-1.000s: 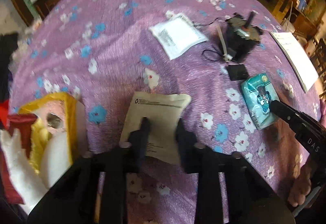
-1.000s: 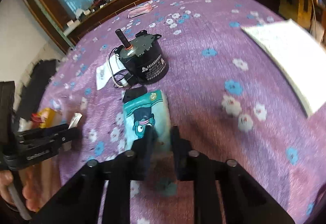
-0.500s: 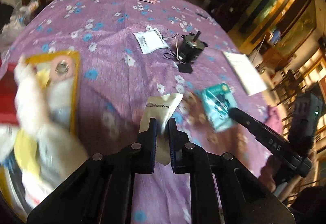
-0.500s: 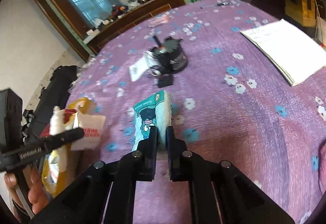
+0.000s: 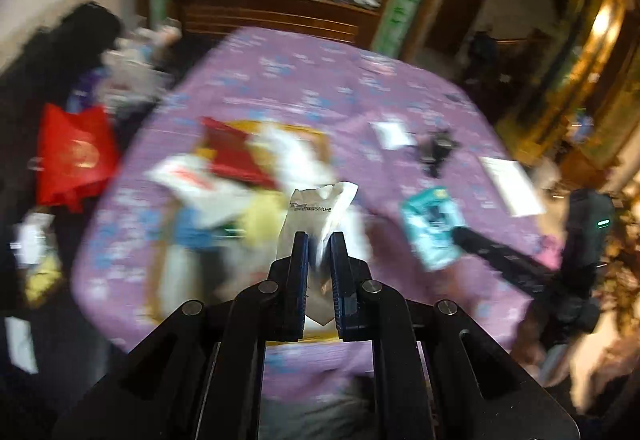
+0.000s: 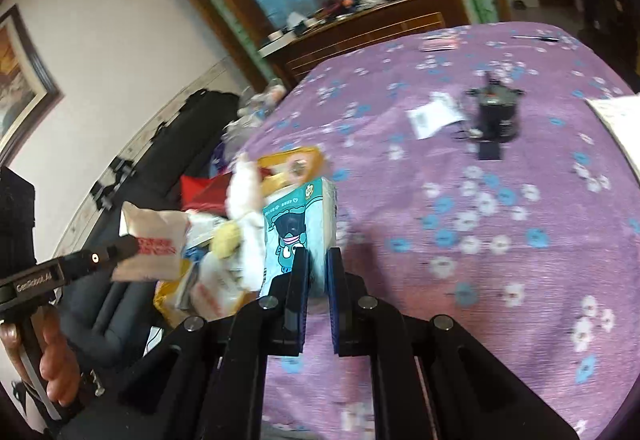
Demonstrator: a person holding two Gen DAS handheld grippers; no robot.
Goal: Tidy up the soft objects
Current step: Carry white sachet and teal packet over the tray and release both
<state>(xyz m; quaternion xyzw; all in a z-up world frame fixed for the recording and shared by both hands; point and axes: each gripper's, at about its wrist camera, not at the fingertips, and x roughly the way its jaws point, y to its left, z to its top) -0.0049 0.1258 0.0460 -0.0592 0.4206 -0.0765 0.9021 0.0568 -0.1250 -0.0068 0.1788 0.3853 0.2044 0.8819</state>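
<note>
Left wrist: left gripper (image 5: 319, 240) pinches a light, floppy white pouch (image 5: 320, 213) by its lower edge. Right gripper (image 6: 317, 260) clamps the squashy tissue pack (image 6: 298, 236) at its bottom, ahead of the fingers.

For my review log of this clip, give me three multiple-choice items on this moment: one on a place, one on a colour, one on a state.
1. Where is the motor?
A. on the tablecloth
B. in the right tongs
C. on the pile

2. What colour is the pack in the right tongs?
A. red
B. teal
C. black

3. What state are the left tongs in?
A. open, nothing held
B. shut, nothing held
C. shut on the pouch

Key: 1 A, it stands on the purple cloth far from both tongs; 2 B, the wrapper is teal with a cartoon figure; 3 C, the pouch sticks up from between the closed fingers.
</note>
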